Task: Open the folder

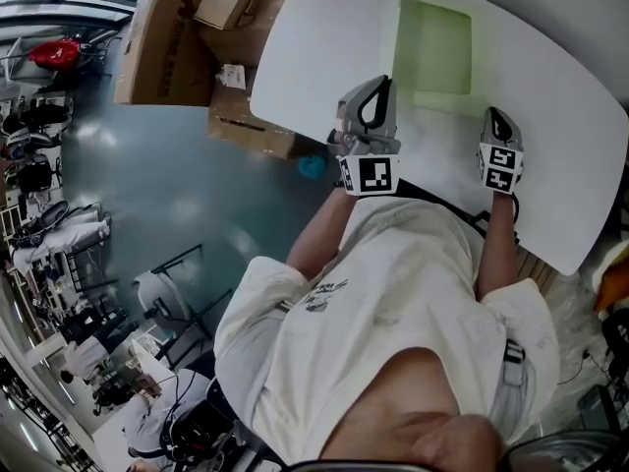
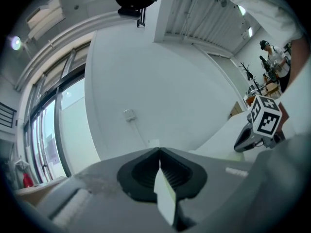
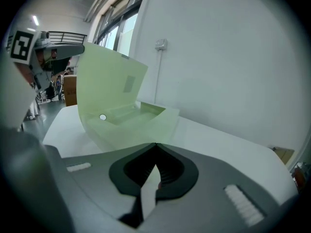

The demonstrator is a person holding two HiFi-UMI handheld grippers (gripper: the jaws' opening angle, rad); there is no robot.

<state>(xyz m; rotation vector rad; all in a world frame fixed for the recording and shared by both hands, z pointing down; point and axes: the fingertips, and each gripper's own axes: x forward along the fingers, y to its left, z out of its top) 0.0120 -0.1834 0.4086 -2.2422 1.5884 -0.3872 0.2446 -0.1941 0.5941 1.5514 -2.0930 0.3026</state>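
A pale green translucent folder (image 3: 121, 110) lies on the white table (image 1: 550, 116), seen from above as a green square (image 1: 432, 47). Its cover (image 3: 107, 81) stands raised and curved, showing a round snap (image 3: 102, 117) inside. My left gripper (image 1: 378, 82) is at the folder's near left corner; in the right gripper view that gripper (image 3: 73, 47) meets the cover's top edge. Its jaws are shut on a thin green sheet (image 2: 165, 193). My right gripper (image 1: 494, 114) is at the folder's near right, shut (image 3: 155, 144) on a pale sheet edge (image 3: 148, 191).
Cardboard boxes (image 1: 167, 37) stand on the floor left of the table. A white wall (image 3: 218, 57) with a small socket (image 3: 161, 44) rises behind the table. The table's curved near edge (image 1: 570, 264) runs close to the person's body. People stand far off at the left (image 1: 69, 229).
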